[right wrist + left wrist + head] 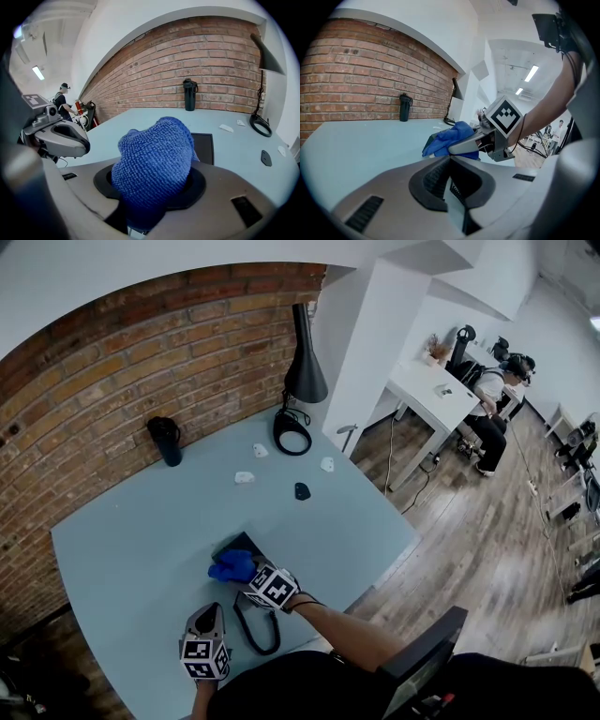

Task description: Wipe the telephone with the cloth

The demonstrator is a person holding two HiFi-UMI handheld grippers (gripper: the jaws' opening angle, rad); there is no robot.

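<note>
Blue terry cloth [152, 164], nubbly and bunched into a rounded wad, fills the mouth of the right gripper [255, 579]. Its grey plastic jaws are clamped on the cloth's lower folds, with the loose upper part bulging out ahead of them. The wad sits on the near edge of the flat, dark, rectangular telephone [205, 146]. The telephone lies on the smooth pale blue-grey table [141, 549], toward the table's near side. From the head view the cloth hides part of the telephone's near end. A black cord [265, 638] loops from that end back toward the person.

The left gripper [450, 161] is drawn narrow. Its two ribbed dark pads meet along a seam inside the matte grey shell, and nothing shows between them. It hangs just beside the cord loop, to the left of the right gripper. Whether it touches the cord cannot be told. Each gripper carries a white cube printed with black square markers.

Farther back on the table stand a tall black cylindrical bottle [167, 441] against the rough red brick wall [141, 352] and a black desk lamp [305, 371] with a cone shade and ring base. Two small white pieces [244, 477] and a small dark oval piece [302, 490] lie between them and the telephone.
</note>
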